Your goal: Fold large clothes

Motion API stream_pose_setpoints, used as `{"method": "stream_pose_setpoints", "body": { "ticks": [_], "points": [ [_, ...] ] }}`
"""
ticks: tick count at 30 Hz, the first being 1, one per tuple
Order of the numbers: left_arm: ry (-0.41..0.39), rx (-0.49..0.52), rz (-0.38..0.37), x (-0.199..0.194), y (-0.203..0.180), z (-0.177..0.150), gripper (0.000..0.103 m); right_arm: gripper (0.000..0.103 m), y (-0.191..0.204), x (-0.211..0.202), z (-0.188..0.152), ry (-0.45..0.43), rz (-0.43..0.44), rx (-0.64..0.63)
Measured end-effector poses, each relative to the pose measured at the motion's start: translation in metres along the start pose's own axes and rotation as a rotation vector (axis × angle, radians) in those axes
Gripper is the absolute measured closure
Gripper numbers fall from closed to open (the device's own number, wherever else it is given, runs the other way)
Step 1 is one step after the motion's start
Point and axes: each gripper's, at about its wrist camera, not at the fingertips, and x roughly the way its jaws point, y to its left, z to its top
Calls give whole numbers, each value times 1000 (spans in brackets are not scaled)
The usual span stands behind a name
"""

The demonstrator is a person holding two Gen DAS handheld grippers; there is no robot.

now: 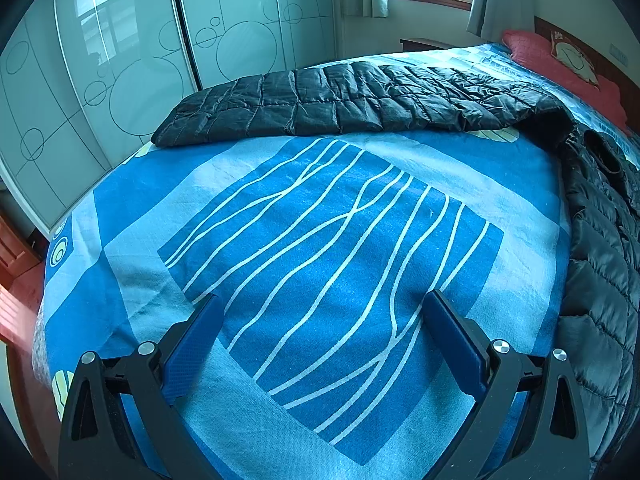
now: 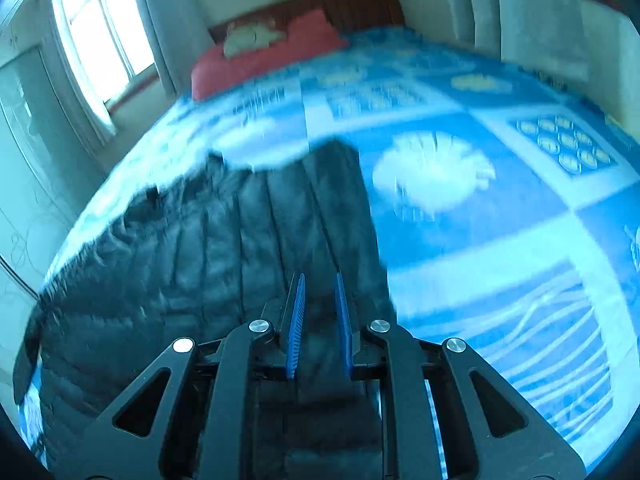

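A black quilted down jacket point(image 1: 360, 100) lies on the bed, one part stretched across the far side and another running down the right edge point(image 1: 604, 248). My left gripper point(image 1: 324, 304) is open and empty, low over the bare blue bedspread, with the jacket to its right and beyond it. In the blurred right wrist view the jacket point(image 2: 200, 248) spreads ahead and to the left. My right gripper point(image 2: 319, 280) is over the jacket's right edge, its blue pads point(image 2: 297, 320) narrowly apart with dark fabric between them; whether they clamp it is unclear.
The bed has a blue patterned bedspread point(image 1: 320, 240) and red pillows point(image 1: 560, 60) at a wooden headboard. Sliding wardrobe doors point(image 1: 120, 80) stand beside the bed. A curtained window point(image 2: 104, 32) lies beyond. A wooden floor edge point(image 1: 20, 300) shows at the left.
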Motion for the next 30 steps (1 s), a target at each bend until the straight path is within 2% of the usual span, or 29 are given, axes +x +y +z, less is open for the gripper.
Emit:
{"method": "stream_pose_setpoints", "body": {
  "ticks": [4, 7, 10, 12, 16, 19, 24, 25, 26, 27, 28, 29, 30],
  "points": [
    [0, -1, -1, 0, 0, 0, 4, 88, -11, 49, -7, 138, -43, -5],
    [0, -2, -2, 0, 0, 0, 4, 87, -3, 41, 3, 128, -55, -14],
    [-1, -1, 0, 0, -1, 0, 4, 87, 12, 24, 26, 30, -34, -21],
    [-2, 0, 1, 0, -1, 0, 4, 82, 19, 30, 40, 12, -30, -33],
    [-2, -1, 0, -1, -2, 0, 4, 80, 23, 65, 53, 40, -56, -27],
    [-2, -1, 1, -1, -2, 0, 4, 81, 12, 107, 42, 138, -92, -3],
    [-2, -1, 1, -1, -2, -1, 4, 80, 15, 101, 39, 121, -108, -19],
    [-2, -2, -1, -1, -1, -1, 4, 78, 17, 94, 38, 115, -115, -20],
    [-2, -4, -3, -1, -2, -1, 4, 69, 23, 79, 35, 90, -98, -17],
    [-2, -4, -3, -1, -1, -1, 4, 52, 27, 68, 30, 71, -79, -18],
    [-2, -4, -2, -1, -2, -1, 4, 45, 32, 55, 25, 49, -64, -25],
    [-2, -3, -2, -1, -1, -1, 4, 41, 39, 40, 16, 29, -57, -41],
    [-2, -4, -3, -1, -1, -1, 4, 41, 46, 29, 6, 23, -53, -60]
  ]
}}
